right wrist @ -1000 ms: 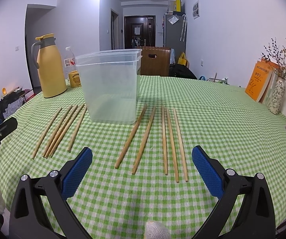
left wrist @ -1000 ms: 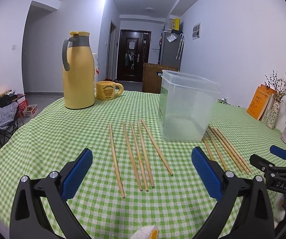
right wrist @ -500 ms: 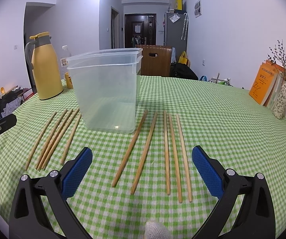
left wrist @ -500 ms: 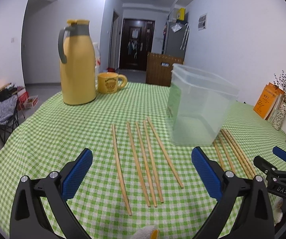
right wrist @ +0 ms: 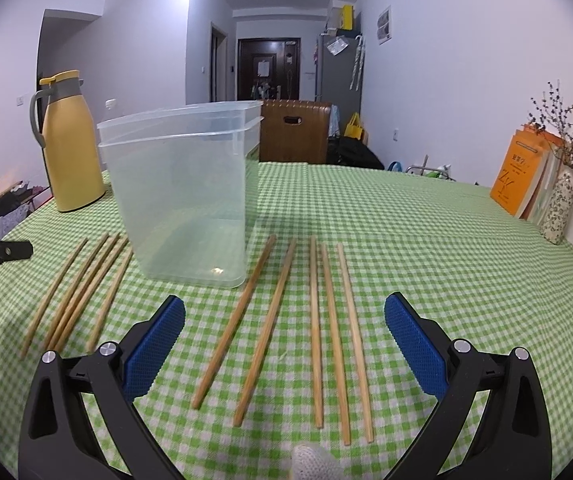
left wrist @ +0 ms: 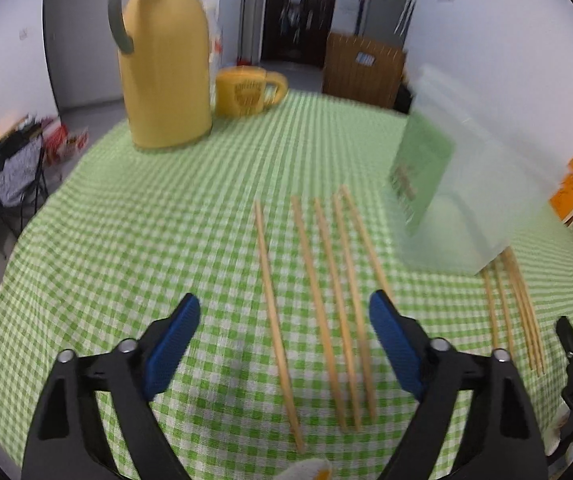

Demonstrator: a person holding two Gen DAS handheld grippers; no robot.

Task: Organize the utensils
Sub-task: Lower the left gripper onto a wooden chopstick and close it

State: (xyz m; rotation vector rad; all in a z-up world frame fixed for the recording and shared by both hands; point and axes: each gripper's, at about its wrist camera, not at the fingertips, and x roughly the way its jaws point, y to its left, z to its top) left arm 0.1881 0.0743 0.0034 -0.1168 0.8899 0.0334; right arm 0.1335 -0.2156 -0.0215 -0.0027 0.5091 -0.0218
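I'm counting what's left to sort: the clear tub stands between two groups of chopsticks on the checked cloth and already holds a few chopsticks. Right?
Not quite. The clear tub is empty, as the right wrist view shows through its walls. It does stand on the checked cloth between the two groups of chopsticks: one group on one side, another on the other.

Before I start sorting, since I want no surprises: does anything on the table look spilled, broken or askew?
Nothing stands out. The clear container stands upright and empty, the chopsticks lie loose in rows on either side of it, and the yellow flask is upright. No spill shows on the tablecloth.
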